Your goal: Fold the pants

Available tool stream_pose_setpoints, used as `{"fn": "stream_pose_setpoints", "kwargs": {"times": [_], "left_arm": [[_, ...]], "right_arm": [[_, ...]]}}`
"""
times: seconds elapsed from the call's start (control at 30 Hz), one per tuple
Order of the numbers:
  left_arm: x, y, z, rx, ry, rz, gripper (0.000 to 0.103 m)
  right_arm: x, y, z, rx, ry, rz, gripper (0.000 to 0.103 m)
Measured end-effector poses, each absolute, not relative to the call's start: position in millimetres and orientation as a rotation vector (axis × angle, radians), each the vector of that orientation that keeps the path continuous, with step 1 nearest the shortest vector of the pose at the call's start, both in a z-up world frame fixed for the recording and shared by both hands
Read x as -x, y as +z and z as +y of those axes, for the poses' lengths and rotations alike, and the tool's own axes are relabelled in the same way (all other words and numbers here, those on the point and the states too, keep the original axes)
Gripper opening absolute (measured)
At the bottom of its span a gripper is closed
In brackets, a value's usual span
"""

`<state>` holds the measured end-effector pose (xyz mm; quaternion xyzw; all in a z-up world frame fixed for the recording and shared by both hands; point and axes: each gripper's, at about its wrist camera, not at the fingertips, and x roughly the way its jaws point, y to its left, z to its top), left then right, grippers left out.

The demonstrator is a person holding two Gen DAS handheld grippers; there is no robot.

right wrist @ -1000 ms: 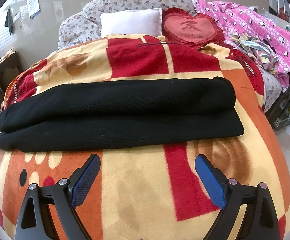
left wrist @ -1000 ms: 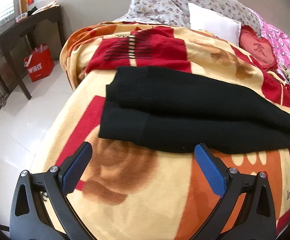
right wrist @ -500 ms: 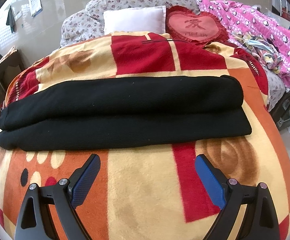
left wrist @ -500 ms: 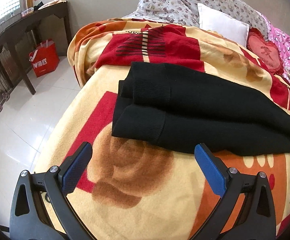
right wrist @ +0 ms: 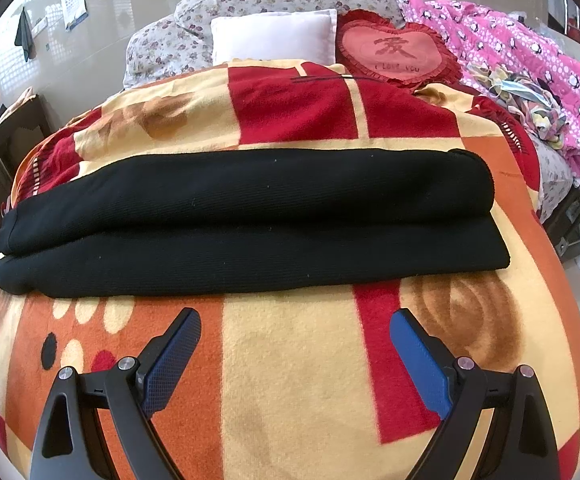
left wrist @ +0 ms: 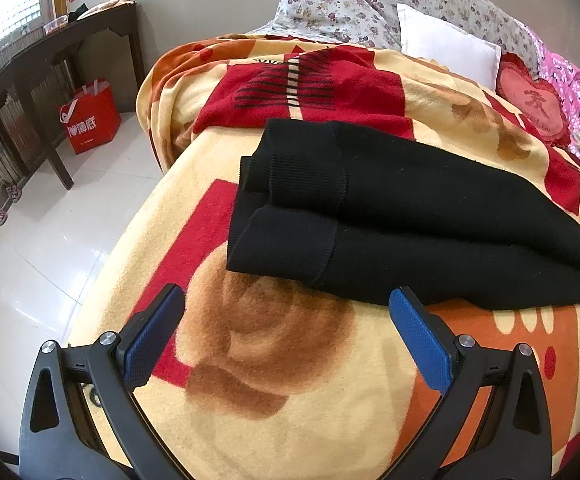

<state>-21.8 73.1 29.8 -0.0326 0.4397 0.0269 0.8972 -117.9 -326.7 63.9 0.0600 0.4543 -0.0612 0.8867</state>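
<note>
Black pants (right wrist: pixel 245 224) lie folded lengthwise across the patterned blanket (right wrist: pixel 290 380), cuff ends (left wrist: pixel 290 216) toward the blanket's floor-side edge. Left gripper (left wrist: pixel 281 320): jaws spread wide, nothing held, just short of the cuffs. Right gripper (right wrist: pixel 294 344): jaws spread, nothing held, near the pants' long edge, w/o contact. White pillow (right wrist: pixel 273 36) beyond the blanket's far end.
</note>
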Motion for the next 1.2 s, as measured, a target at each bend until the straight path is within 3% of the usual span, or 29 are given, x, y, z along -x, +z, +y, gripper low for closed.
{"fn": "stream_pose_setpoints", "kwargs": {"times": [0.53, 0.93, 1.0, 1.07, 1.13, 1.17, 1.2], "left_arm": [[17, 26, 89, 0.180, 0.028, 0.946, 0.103], [-12, 19, 72, 0.213, 0.013, 0.946, 0.102], [-18, 18, 69, 0.213, 0.015, 0.939, 0.102], [-24, 18, 69, 0.226, 0.010, 0.938, 0.098], [-27, 18, 69, 0.233, 0.018, 0.928, 0.076], [-27, 19, 69, 0.225, 0.040, 0.917, 0.069], [-27, 20, 69, 0.219, 0.054, 0.910, 0.052]], "right_arm": [[114, 56, -329, -0.163, -0.117, 0.960, 0.094], [88, 46, -337, -0.292, -0.066, 0.927, 0.087], [81, 45, -340, -0.312, -0.059, 0.904, 0.082], [75, 45, -343, -0.320, -0.056, 0.873, 0.059], [70, 44, -346, -0.342, -0.048, 0.862, 0.044], [67, 44, -348, -0.367, -0.032, 0.856, 0.030], [64, 43, -350, -0.384, -0.019, 0.858, 0.024]]}}
